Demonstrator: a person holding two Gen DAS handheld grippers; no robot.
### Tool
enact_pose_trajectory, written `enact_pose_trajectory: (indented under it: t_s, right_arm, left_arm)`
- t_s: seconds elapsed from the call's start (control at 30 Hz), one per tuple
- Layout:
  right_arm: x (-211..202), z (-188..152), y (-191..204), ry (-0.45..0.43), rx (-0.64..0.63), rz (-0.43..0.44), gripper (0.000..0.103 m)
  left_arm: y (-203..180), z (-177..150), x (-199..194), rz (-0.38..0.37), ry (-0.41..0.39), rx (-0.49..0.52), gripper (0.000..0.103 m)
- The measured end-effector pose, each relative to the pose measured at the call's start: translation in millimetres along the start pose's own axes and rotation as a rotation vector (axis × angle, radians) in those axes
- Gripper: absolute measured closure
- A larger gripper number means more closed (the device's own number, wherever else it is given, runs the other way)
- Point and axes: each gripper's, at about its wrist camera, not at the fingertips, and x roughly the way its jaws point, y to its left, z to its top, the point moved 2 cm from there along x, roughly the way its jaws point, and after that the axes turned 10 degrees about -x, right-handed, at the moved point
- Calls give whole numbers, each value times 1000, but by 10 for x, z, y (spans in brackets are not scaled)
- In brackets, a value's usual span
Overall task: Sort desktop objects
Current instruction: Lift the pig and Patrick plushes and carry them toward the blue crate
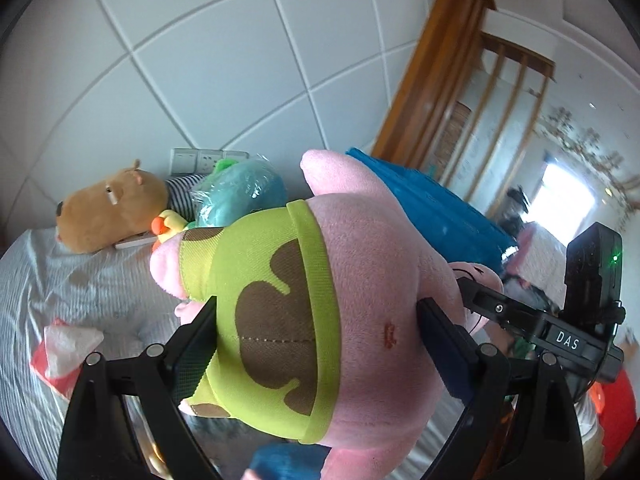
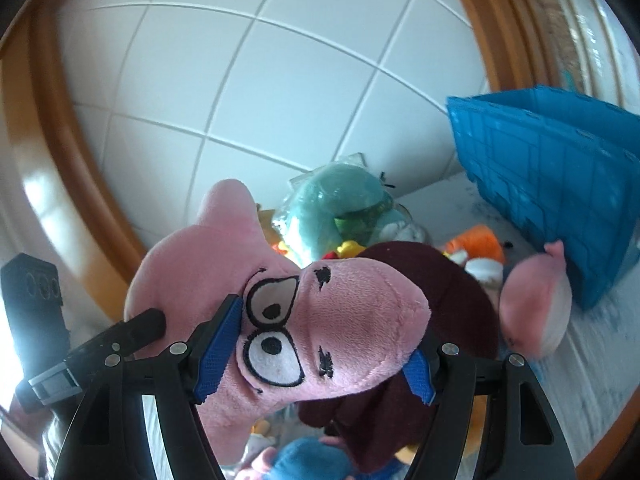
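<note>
Pink plush star point(image 1: 372, 264) in lime shorts with brown blotches, white eyes outlined in black, brown plush bear point(image 1: 108, 208), teal plush point(image 2: 340, 204) in clear wrap, blue basket point(image 2: 560, 184), white tiled wall point(image 1: 200, 60), pale striped cloth point(image 1: 52, 292), orange toy point(image 2: 476, 248), black grippers with blue pads point(image 2: 218, 354)

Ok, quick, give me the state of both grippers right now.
Left gripper: closed on the pink plush toy, around its green-and-brown shorts.
Right gripper: closed on the same pink plush toy, at its face.
</note>
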Motion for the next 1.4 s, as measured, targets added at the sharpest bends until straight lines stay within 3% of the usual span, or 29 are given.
enact_pose_trajectory:
  t_s: [0.27,0.63,0.87,1.13,1.4]
  right_arm:
    - [-195,197,-138,-29,-50,52,31]
    - [-500,413,-432,-76,-50,-4,31]
    - [-760,636,-814,-90,-66,0,31]
    - [-1142,1329,-1572,-109,-133,40,31]
    - [-1600,2099,-2358,-160,-172,7,31]
  left_arm:
    - [-275,136,-29,10,-46,16,8]
    - [-745,262,187,-41,-41,59,8]
    - [-1295,320,345,-40,-73,58,8]
    - [-2243,610,703,-44,-148,20,8]
    - [-3147,1024,1224,-118,-150,36,8]
